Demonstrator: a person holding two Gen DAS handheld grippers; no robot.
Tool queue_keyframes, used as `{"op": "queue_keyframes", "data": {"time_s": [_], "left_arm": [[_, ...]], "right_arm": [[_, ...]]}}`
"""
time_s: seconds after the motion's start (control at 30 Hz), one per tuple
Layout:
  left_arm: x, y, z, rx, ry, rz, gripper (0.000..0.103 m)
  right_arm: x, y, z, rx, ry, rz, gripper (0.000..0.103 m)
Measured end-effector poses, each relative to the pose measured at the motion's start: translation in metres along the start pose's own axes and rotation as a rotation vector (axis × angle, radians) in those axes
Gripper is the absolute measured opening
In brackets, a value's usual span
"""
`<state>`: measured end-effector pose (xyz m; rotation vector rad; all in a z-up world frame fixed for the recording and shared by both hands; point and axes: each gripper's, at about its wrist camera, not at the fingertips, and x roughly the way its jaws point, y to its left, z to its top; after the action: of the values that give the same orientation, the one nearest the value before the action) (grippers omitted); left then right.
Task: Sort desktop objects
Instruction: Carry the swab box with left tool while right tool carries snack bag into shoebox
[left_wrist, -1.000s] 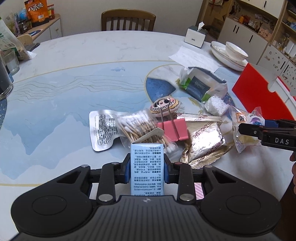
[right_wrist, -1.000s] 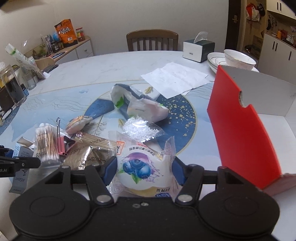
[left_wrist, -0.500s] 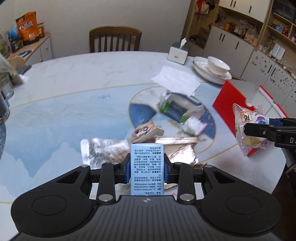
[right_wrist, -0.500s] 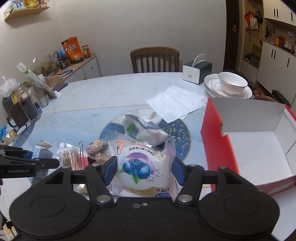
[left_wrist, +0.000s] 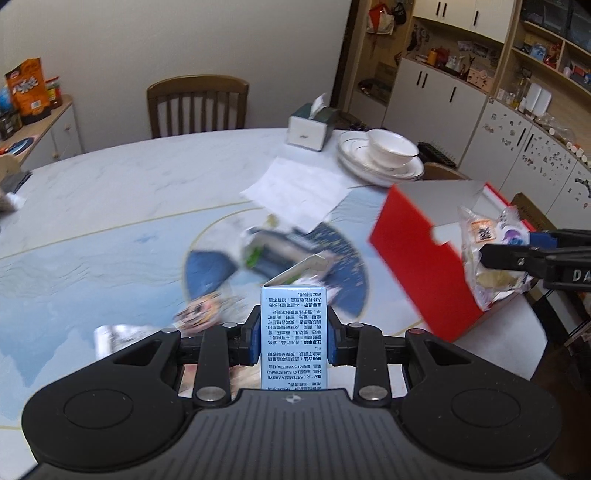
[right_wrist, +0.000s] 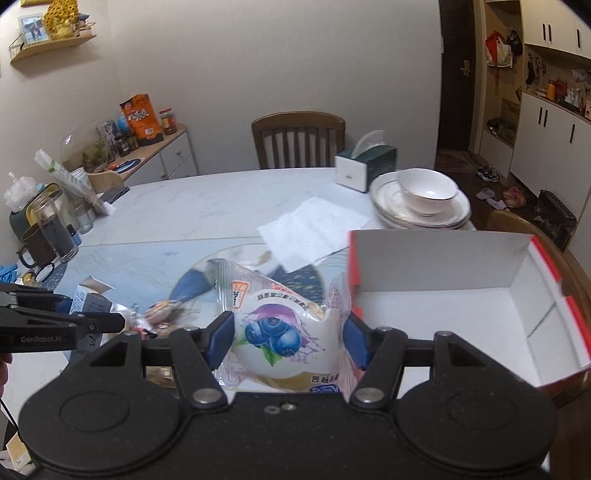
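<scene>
- small blue carton (left_wrist: 293, 338), seen upside down from the left wrist: dense chinese print, with latin words "artemisia argyi" legible near its lower end.
- right tongs' arm (left_wrist: 554, 264): white letters "da", cut off at frame edge.
- left tongs' arm (right_wrist: 44, 338): "genrobot.ai".
- blueberry snack packet (right_wrist: 284, 332): chinese print, too small to read.
- orange snack bag (right_wrist: 142, 118) on sideboard: large white chinese characters, not legible.

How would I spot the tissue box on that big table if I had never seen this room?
Start at the wooden chair at the far side of the round table. Just right of it, near the table's far edge, stands the tissue box, beside the stacked white plates and bowl. Its dark green top with a white tissue poking out sets it apart.
</scene>
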<state>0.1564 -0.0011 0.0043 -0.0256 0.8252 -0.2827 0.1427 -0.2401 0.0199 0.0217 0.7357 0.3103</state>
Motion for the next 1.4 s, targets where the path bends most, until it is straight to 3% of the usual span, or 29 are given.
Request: {"op": "queue_keyframes", "data": {"time_s": [0.7,1.07,1.4], "left_arm": [[0.07,-0.158,0.063,0.116,-0.02,-0.046,0.031],[0.122,-0.212,0.087,0.22,0.032,-0.054,0.031],[0.178,-0.237,0.098,0.297,0.11,-0.085,0.031]], "right_arm": [[-0.006,-0.152,0.003,0.024,0.0,-0.003,0.061],[0.015,-0.198,-0.003,0.003,0.05,-0.012,0.061],[0.035,-0.22,-0.011,-0.024,0.119,-0.003,0.061]]}}
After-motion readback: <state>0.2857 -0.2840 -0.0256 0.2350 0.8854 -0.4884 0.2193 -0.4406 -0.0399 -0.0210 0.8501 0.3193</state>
